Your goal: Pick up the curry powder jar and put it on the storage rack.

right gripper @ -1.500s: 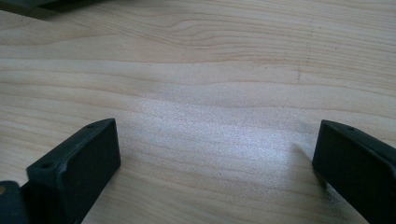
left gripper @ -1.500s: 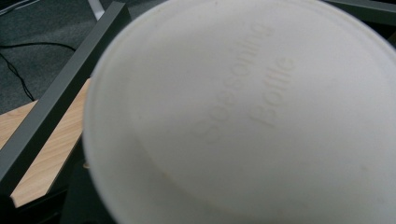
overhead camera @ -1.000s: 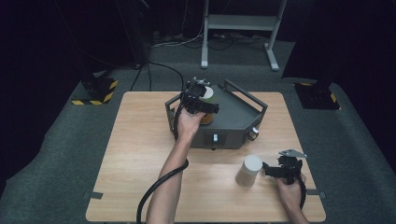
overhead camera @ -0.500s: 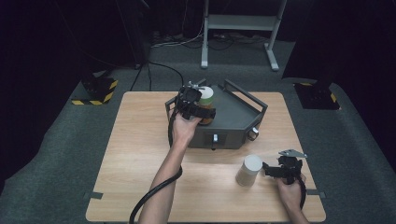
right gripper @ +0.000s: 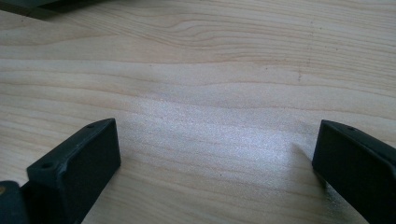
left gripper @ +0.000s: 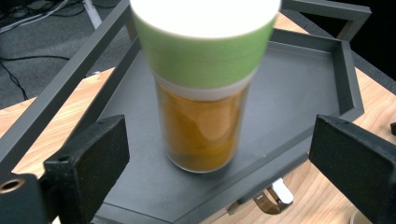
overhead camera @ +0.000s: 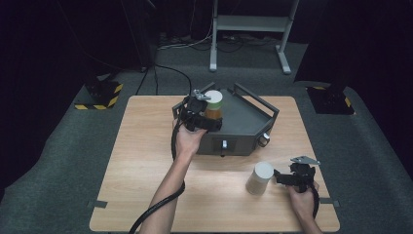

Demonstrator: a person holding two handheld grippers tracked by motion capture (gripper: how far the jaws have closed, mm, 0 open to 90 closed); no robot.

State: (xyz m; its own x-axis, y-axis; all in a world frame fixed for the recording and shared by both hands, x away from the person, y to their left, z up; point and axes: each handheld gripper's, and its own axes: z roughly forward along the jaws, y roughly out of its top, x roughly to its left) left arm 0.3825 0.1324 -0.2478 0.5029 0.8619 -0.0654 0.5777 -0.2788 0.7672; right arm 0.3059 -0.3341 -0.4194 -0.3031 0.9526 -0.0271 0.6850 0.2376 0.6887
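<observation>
Released left claw (left gripper: 219, 172) astride amber jar (left gripper: 203, 93) on grey tray (left gripper: 299, 98); white cup (overhead camera: 259, 178) beside released right claw (overhead camera: 281, 179).

A light wooden table (overhead camera: 146, 161) stands on grey carpet (overhead camera: 53, 185) in a dark room, lit from above while the surroundings fall into blackness. Behind it is a white metal stand (overhead camera: 248, 24) with cables (overhead camera: 180, 44) on the floor, and yellow-and-black striped bases (overhead camera: 100, 95) sit at either side.

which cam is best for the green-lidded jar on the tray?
Left gripper view: the jar sits close up, green lid band and amber contents clear, standing on the grey tray, apart from both pads. The high view shows it small beside the left claw. The right gripper view faces wood.
</observation>
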